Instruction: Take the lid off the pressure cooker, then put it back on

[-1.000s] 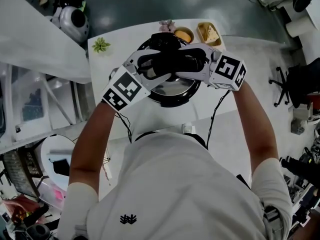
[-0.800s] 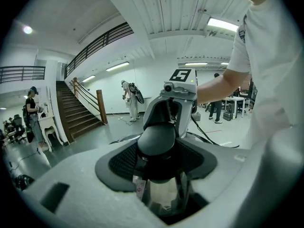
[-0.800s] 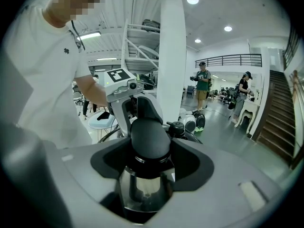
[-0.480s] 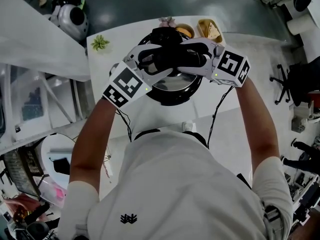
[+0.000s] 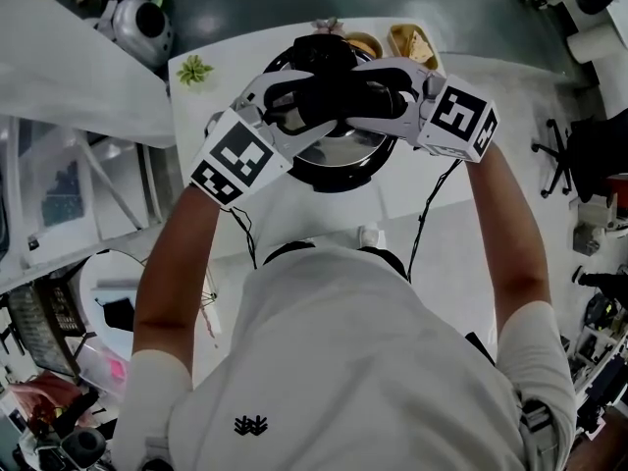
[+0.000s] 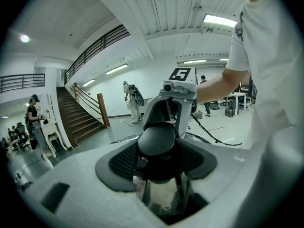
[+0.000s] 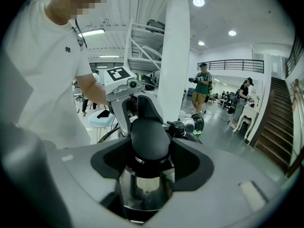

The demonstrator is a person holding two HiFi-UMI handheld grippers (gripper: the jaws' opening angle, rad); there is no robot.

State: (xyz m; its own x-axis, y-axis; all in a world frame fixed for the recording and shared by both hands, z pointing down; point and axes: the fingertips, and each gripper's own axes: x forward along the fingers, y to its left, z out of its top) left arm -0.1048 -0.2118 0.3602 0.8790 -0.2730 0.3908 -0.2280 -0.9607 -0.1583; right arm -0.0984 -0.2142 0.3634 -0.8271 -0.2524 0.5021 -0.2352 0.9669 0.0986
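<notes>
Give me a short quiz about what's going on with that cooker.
1. True or false: only one gripper grips the cooker's top handle.
2. What sits near the table's far left corner? A plant, B cup, C phone.
3. Fill in: the table is ____.
Key: 1 false, the left gripper and right gripper both clamp it; 2 A; 3 white.

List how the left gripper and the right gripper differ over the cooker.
The left gripper reaches in slantwise from the head view's lower left; the right gripper lies nearly level, coming from the right. The left gripper's marker cube sits lower in that view than the right gripper's cube. Shared: each clamps the black knob on the lid, facing the other.
</notes>
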